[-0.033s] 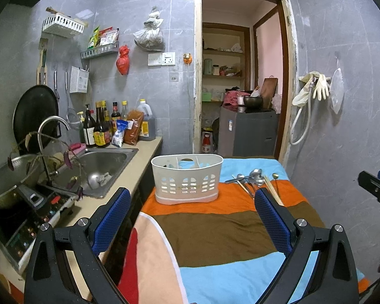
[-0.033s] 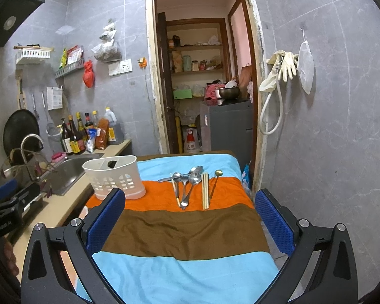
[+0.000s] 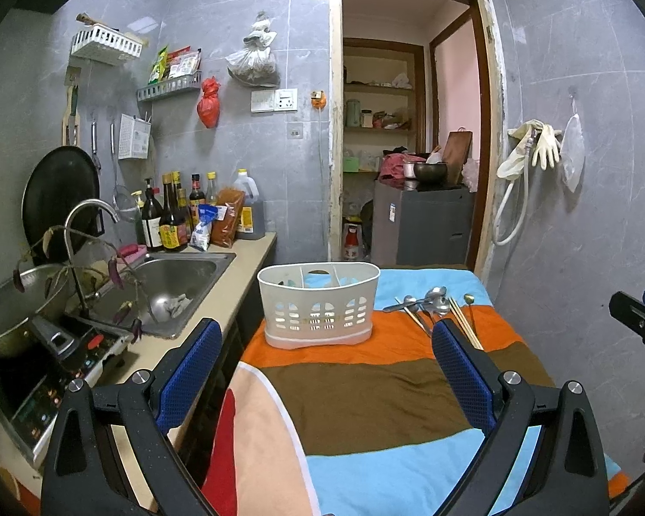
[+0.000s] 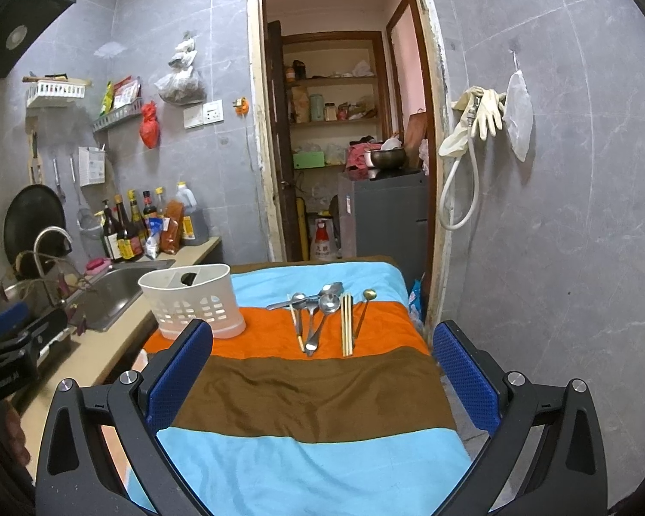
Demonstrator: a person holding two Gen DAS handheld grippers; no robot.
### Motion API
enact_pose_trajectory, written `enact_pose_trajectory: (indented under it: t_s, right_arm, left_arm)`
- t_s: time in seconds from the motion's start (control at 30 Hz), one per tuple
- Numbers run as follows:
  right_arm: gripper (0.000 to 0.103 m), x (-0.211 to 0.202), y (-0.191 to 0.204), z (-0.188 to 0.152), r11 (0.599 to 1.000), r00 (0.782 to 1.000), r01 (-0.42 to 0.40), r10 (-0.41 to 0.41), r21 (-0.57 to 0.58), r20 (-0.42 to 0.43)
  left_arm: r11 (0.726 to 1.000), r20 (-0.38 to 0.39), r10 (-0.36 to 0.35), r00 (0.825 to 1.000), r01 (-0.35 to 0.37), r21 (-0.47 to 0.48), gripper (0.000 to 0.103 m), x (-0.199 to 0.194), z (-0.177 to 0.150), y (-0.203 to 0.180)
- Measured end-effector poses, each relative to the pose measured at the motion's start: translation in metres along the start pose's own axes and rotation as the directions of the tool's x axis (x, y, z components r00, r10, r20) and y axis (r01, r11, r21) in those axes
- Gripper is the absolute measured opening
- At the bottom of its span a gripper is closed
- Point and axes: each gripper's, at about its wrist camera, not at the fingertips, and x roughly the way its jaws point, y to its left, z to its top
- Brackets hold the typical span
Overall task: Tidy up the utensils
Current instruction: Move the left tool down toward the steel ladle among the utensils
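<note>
I hold both the left gripper [image 3: 322,370] and the right gripper [image 4: 322,370] spread wide and empty above the cloth [image 4: 322,391]. The utensils [image 4: 322,314] lie on its orange stripe, right of the caddy [image 4: 193,305].

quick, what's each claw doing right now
Left claw: open, holding nothing.
Right claw: open, holding nothing.

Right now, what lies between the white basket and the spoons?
Only bare striped cloth separates the white basket from the spoons, clearest in the right wrist view.
</note>
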Motion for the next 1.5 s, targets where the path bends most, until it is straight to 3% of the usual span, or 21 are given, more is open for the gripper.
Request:
enact_pose_trajectory:
  t_s: [0.3,0.5,0.67,0.83,1.27,1.5]
  right_arm:
    - [0.103,0.014,-0.018,0.024,1.0,0.999,0.022,-0.021,-0.017,0.047]
    - [0.103,0.051,-0.041,0.038,0.999,0.999,0.004,-0.002,-0.038,0.04]
    - [0.103,0.097,-0.063,0.043,0.998,1.0,-0.023,0.023,-0.053,-0.003]
    - [0.103,0.157,-0.097,0.043,0.997,0.993,-0.082,0.082,0.004,-0.082]
    - [0.1,0.272,-0.158,0.031,0.995,0.978,-0.091,0.097,0.039,-0.182]
    - [0.077,0.325,-0.172,0.013,0.984,0.946,-0.165,0.175,0.06,-0.272]
  left_arm:
    - [0.999,0.029,-0.038,0.999,0.038,0.005,0.096,0.027,0.021,-0.02]
    - [0.998,0.023,-0.059,0.998,0.058,0.013,0.096,0.062,0.043,-0.048]
    - [0.996,-0.007,-0.093,0.996,0.093,0.012,0.096,0.111,0.06,-0.071]
    - [0.989,-0.029,-0.14,0.99,0.141,0.047,0.096,0.168,0.07,-0.101]
    - [0.97,-0.161,-0.209,0.965,0.226,0.094,0.095,0.302,0.056,-0.155]
    - [0.952,-0.293,-0.262,0.92,0.297,0.081,0.069,0.351,0.022,-0.169]
